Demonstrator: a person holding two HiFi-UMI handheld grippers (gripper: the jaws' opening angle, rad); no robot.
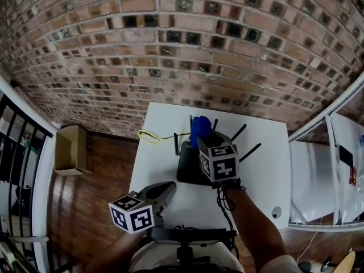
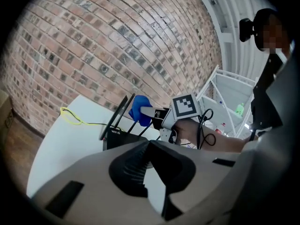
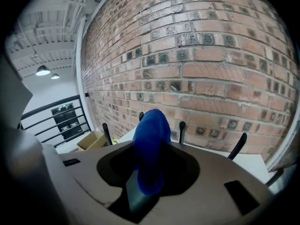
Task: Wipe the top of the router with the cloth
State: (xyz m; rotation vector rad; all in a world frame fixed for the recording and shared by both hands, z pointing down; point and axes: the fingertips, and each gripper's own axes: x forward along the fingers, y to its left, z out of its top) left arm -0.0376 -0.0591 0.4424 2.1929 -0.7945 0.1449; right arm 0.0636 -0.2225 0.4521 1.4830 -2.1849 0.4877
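While right gripper [image 1: 203,143] clamps cloth [image 1: 198,127] above router [image 1: 189,165], left gripper [image 1: 169,188] hovers closed over table's [image 1: 156,155] near edge.

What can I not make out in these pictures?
- Router top: head view, mostly hidden by right claw.
- Whether cloth touches router: right gripper view, claw body blocks below.
- Round thing by table edge: head view, too small.
- Yellow cable end: head view, lost behind router.

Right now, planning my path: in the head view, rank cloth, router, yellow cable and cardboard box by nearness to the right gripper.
1. cloth: in right gripper's jaws
2. router: just beneath
3. yellow cable: farther left
4. cardboard box: floor, far left
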